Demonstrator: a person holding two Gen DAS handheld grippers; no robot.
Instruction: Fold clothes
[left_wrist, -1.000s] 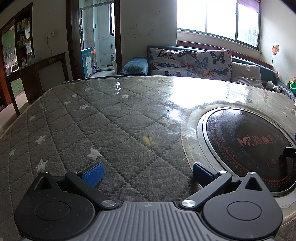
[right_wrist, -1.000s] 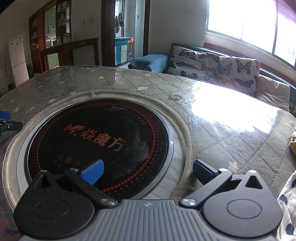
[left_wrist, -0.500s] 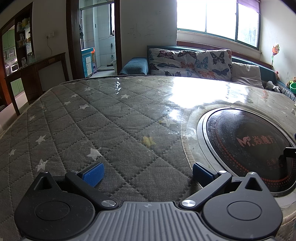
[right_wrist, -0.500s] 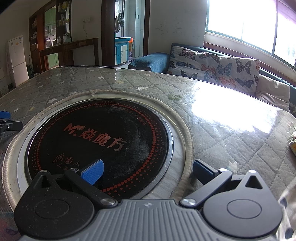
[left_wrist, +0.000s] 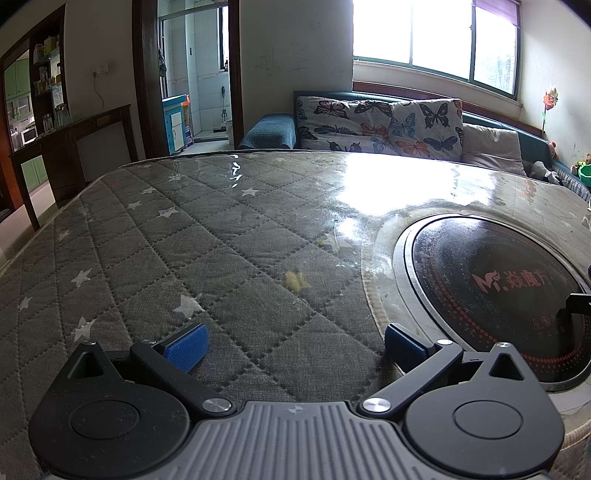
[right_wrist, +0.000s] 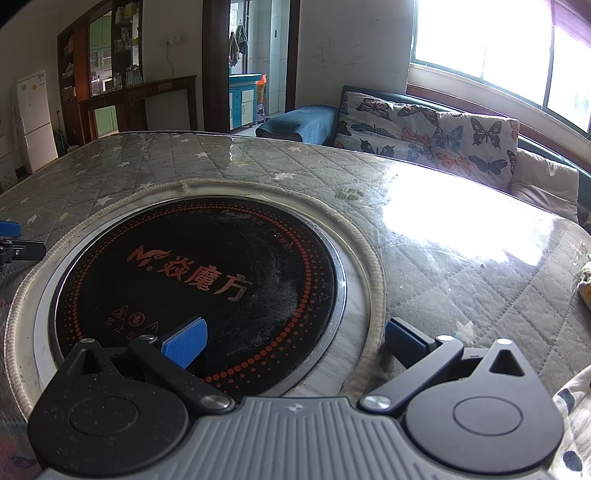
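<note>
Both grippers sit low over the bench (left_wrist: 207, 236), pointing forward toward the sofa (left_wrist: 376, 122) under the window. The left gripper (left_wrist: 293, 341) has its blue-padded fingers (left_wrist: 186, 347) spread wide with nothing between them, just the grey quilted star-print cover underneath. Same deal with the right gripper (right_wrist: 293, 338): fingers (right_wrist: 184, 341) wide apart, holding nothing, one pad over the black round cooktop (right_wrist: 207, 280) set into the bench and the other over the quilted cover beside the cooktop's rim.

The clothes are barely in the shot. The only bit I can make out is a strip of white fabric with dark dots (right_wrist: 574, 424) at the bottom right edge of the right wrist view, just beside the right gripper's body and not touching its fingers. Too little shows to say what garment it is or how it lies.

The left view doesn't show that fabric at all. It does catch a small yellowish fluff (left_wrist: 295, 280) on the cover and the cooktop (left_wrist: 498, 295) off to the right. The right view picks up a white fridge (right_wrist: 35, 118) far left and one blue pad of the left gripper (right_wrist: 9, 227) at its left edge.
</note>
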